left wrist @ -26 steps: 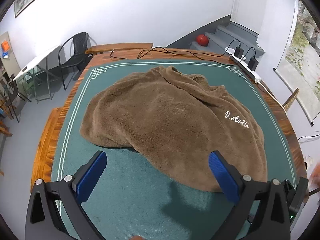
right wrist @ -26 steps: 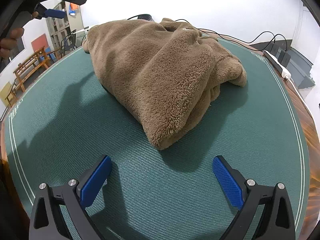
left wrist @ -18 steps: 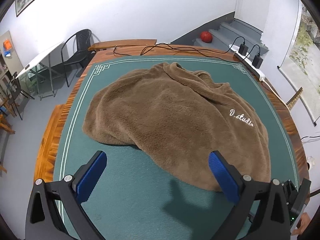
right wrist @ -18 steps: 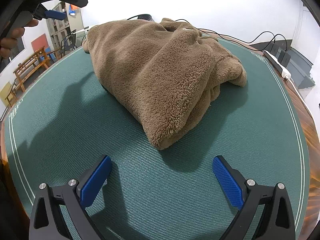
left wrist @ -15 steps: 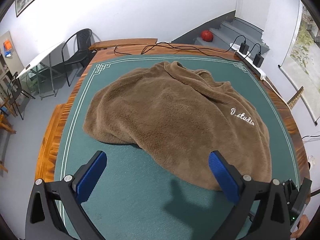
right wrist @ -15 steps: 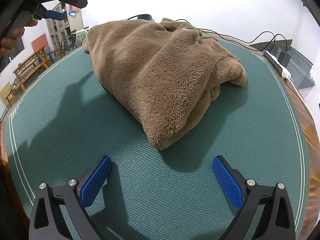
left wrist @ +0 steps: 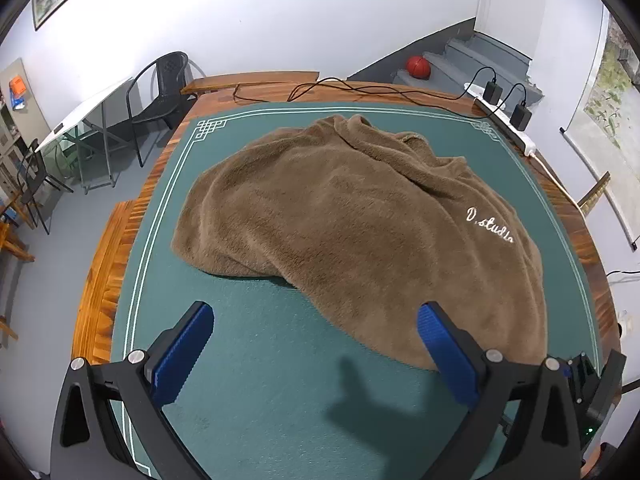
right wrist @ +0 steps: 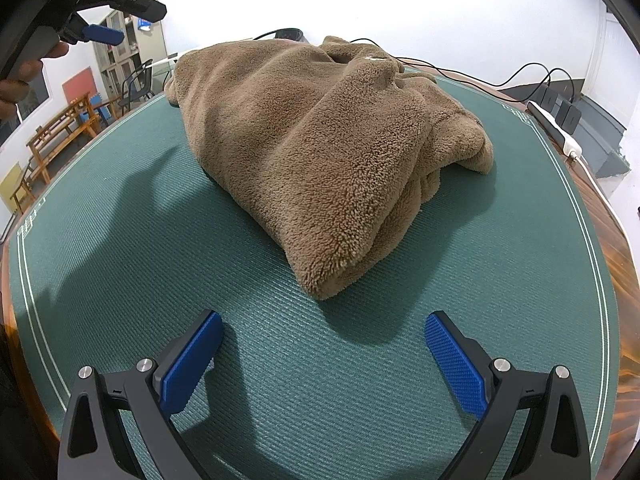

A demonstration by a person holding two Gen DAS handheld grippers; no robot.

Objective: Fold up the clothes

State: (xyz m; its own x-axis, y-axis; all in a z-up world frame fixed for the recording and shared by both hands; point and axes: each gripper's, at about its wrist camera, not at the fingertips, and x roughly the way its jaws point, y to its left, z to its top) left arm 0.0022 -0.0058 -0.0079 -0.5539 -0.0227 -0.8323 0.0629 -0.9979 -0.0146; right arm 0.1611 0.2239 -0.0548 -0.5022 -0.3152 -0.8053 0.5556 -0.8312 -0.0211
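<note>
A brown fleece garment (left wrist: 360,216) lies in a loose heap on the green mat (left wrist: 256,360) that covers the wooden tabletop (left wrist: 104,264), toward the mat's middle and far half. The left wrist view looks down on it from above and shows what the other view hides: white embroidered lettering (left wrist: 489,230) on the right part of the cloth, the mat's white border lines with a corner ornament (left wrist: 211,127), a black chair (left wrist: 166,92), an orange ball (left wrist: 418,66) on grey steps, and a power strip (left wrist: 505,126) with two black adapters along the far right edge of the tabletop. The right wrist view sits low, near the mat, and shows the heap's thickness instead: layered folds stacked at the near corner (right wrist: 336,276), which points toward the camera, with a shadow beneath it. The same view also catches the left gripper (right wrist: 102,34) held up in the air at upper left, a hand (right wrist: 24,76) around its handle, and wooden benches (right wrist: 60,132) beyond the mat. The left gripper's (left wrist: 314,344) blue fingers (left wrist: 180,354) are spread wide above bare mat, the right one overlapping the garment's near edge in the picture; whether it touches cannot be told. The right gripper (right wrist: 320,356) has its fingers (right wrist: 454,364) spread just as wide, pinching nothing, just short of the garment's near corner.
</note>
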